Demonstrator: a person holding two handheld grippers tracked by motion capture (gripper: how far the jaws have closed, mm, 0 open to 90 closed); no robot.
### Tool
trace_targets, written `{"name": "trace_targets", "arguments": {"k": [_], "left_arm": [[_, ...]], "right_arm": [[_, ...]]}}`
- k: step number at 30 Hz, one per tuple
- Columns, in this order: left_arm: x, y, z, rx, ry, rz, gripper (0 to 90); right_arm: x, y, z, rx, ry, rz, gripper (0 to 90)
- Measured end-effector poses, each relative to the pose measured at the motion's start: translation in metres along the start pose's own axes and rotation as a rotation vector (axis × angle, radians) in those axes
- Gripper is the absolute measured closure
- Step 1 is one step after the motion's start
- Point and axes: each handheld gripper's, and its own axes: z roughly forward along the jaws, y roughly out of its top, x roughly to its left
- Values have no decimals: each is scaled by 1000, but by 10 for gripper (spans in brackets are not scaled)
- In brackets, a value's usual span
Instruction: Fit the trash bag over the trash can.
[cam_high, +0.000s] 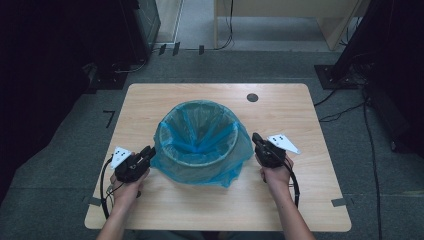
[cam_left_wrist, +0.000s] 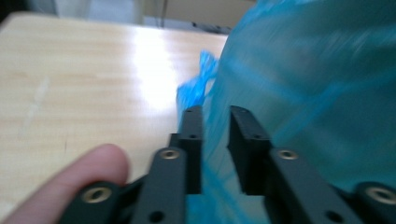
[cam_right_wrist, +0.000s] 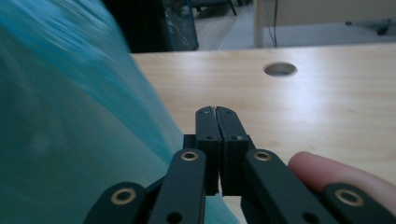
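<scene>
We find the thin, limp, slippery blue bin liner (cam_high: 200, 165) draped over its bin mid-counter (cam_high: 150, 100), best pinched at the loose skirt; left gripper (cam_left_wrist: 215, 116) fingers slightly parted around film, right gripper (cam_right_wrist: 216, 112) fingers closed, empty.

The high view looks forward and down from above the person's side, taking in the whole table (cam_high: 150, 100) from well back. The left gripper view sits low and very close, looking along its tool (cam_left_wrist: 215, 114) with the blue bag (cam_left_wrist: 317, 93) at its right. The right gripper view, equally low, faces across the table to its round hole (cam_right_wrist: 280, 69); the high view shares that hole (cam_high: 252, 97) and the bag (cam_high: 200, 140).
</scene>
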Motion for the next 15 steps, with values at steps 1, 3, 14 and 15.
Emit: {"name": "trace_targets", "arguments": {"k": [1, 3, 14, 15], "left_arm": [[-4, 2, 2, -9, 2, -5, 795], [-13, 6, 7, -12, -1, -11, 813], [-47, -1, 21, -3, -104, 49, 900], [-46, -1, 21, -1, -115, 37, 900]], "right_arm": [[4, 2, 1, -7, 2, -9, 900], [15, 7, 4, -21, 14, -9, 900], [55, 0, 13, -20, 47, -79, 900], [52, 0, 12, -14, 62, -59, 900]]}}
